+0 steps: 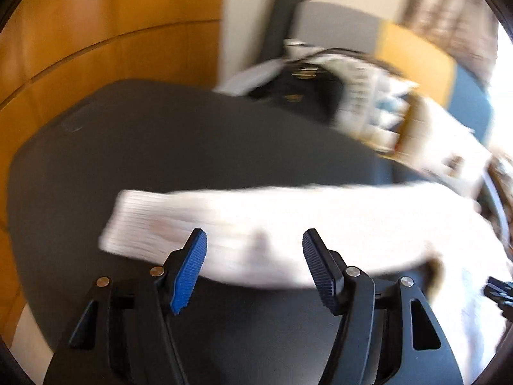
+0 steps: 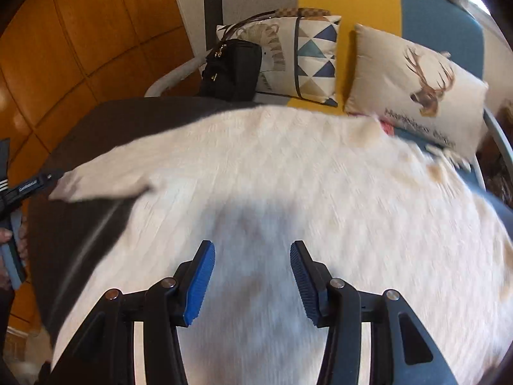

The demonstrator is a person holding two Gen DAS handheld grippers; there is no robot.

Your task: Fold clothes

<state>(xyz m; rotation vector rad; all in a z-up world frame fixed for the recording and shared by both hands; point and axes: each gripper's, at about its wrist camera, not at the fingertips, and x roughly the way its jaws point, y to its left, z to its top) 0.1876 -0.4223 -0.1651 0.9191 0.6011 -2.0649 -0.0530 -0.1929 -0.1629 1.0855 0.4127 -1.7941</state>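
Note:
A white knitted sweater (image 2: 288,166) lies spread over a dark table (image 2: 96,118), its sleeve (image 2: 102,176) reaching out to the left. In the left wrist view that sleeve (image 1: 256,221) runs blurred across the table (image 1: 160,134). My left gripper (image 1: 255,240) hovers open just in front of the sleeve, nothing between its blue pads. My right gripper (image 2: 252,252) is open above the sweater's body, holding nothing. The left gripper (image 2: 29,186) also shows at the left edge of the right wrist view, with a hand (image 2: 6,237) on it.
Behind the table stands a grey, yellow and blue sofa (image 2: 349,3) with a triangle-pattern cushion (image 2: 314,57), a deer cushion (image 2: 416,89) and a black bag (image 2: 234,67). Orange wood panels (image 2: 80,48) cover the wall at the left.

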